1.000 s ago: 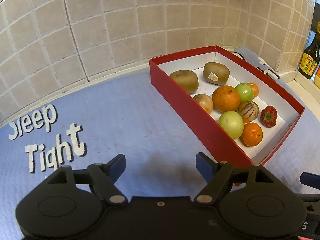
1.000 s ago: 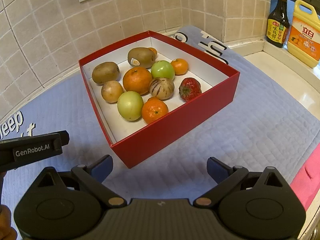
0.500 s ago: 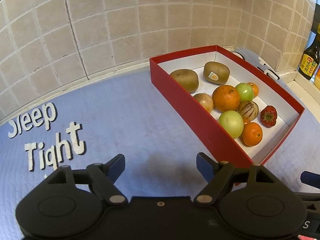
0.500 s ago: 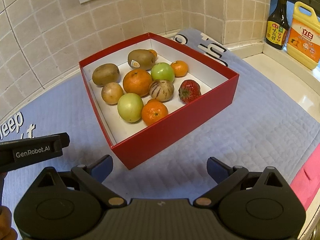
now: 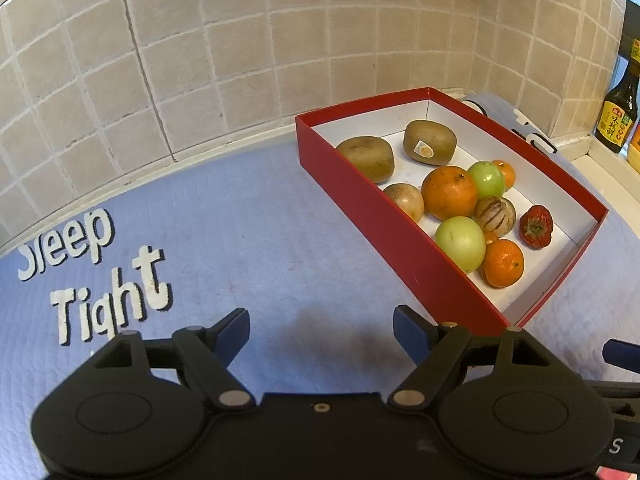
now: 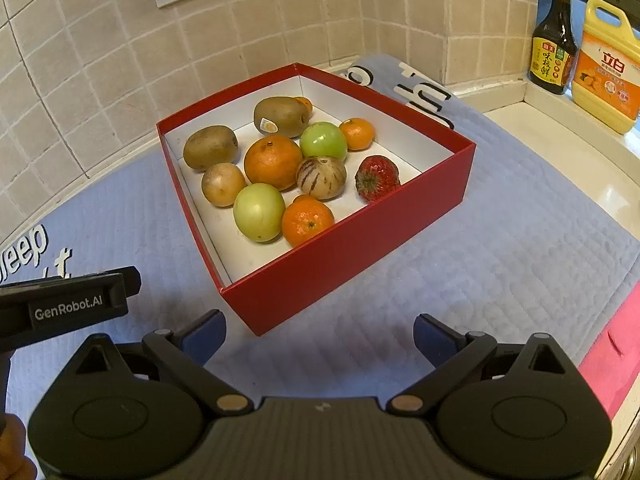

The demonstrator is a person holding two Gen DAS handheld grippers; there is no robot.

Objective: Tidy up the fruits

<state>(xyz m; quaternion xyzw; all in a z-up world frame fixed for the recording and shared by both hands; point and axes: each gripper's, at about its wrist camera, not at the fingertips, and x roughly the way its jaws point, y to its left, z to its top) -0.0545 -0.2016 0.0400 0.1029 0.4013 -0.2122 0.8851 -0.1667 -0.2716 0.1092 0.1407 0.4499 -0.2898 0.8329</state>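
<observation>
A red box (image 6: 352, 264) with a white inside stands on the blue mat and holds several fruits: two kiwis (image 6: 211, 147), a big orange (image 6: 273, 162), two green apples (image 6: 258, 212), small mandarins (image 6: 307, 220), a striped melon (image 6: 321, 177), a brown round fruit (image 6: 223, 184) and a strawberry (image 6: 377, 177). In the left wrist view the same box (image 5: 400, 224) lies to the right. My left gripper (image 5: 321, 326) is open over bare mat, left of the box. My right gripper (image 6: 320, 334) is open just before the box's near corner. Neither holds anything.
A blue mat (image 5: 240, 216) with white "Sleep Tight" lettering covers the counter. A tiled wall (image 5: 240, 60) with sockets stands behind. A dark sauce bottle (image 6: 554, 36) and a yellow detergent jug (image 6: 608, 68) stand at the back right ledge. A pink cloth (image 6: 616, 360) lies at the right edge.
</observation>
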